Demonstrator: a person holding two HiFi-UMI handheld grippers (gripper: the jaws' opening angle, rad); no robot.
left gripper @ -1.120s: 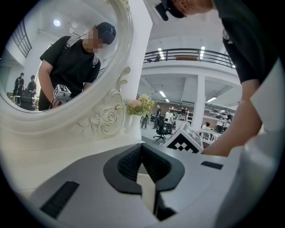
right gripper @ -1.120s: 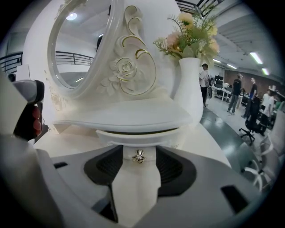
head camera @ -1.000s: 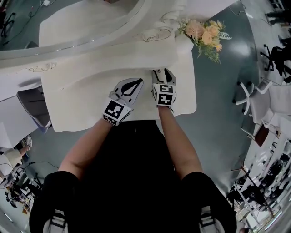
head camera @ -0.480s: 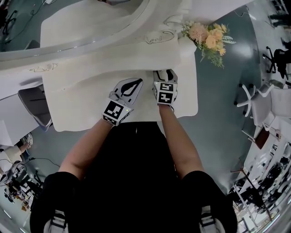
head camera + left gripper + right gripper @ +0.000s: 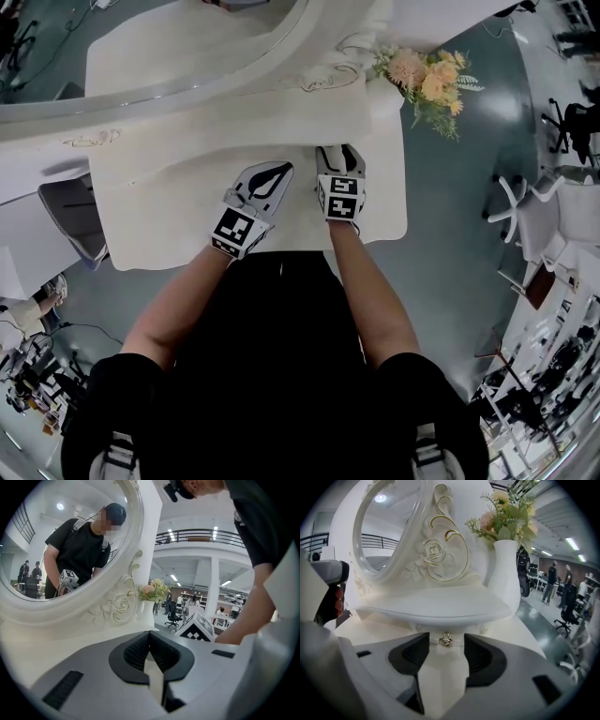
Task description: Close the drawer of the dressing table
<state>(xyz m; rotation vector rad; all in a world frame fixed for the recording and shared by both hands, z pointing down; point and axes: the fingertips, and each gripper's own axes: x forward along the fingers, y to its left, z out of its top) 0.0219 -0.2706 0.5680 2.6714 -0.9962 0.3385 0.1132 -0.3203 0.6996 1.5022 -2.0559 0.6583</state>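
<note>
The white dressing table [image 5: 169, 211] fills the head view. Its small drawer sits under the raised shelf [image 5: 436, 606], and the drawer's gold knob [image 5: 446, 640] shows in the right gripper view. My right gripper [image 5: 446, 652] is open. The knob stands at the far end of the gap between its dark pads [image 5: 410, 654], touching neither. From above, the right gripper [image 5: 338, 153] points at the shelf edge, which hides the drawer. My left gripper [image 5: 275, 170] hovers over the tabletop just to the left. It is shut with nothing in it [image 5: 150, 637].
An oval mirror [image 5: 141, 42] with carved roses stands at the table's back. A white vase of peach flowers [image 5: 427, 73] stands on the far right corner, close to the right gripper's line [image 5: 506, 569]. A grey chair [image 5: 70, 220] is at the left, and office chairs [image 5: 516, 202] are at the right.
The head view has shifted slightly. Both grippers stay where they were over the tabletop, the right one still at the shelf edge.
</note>
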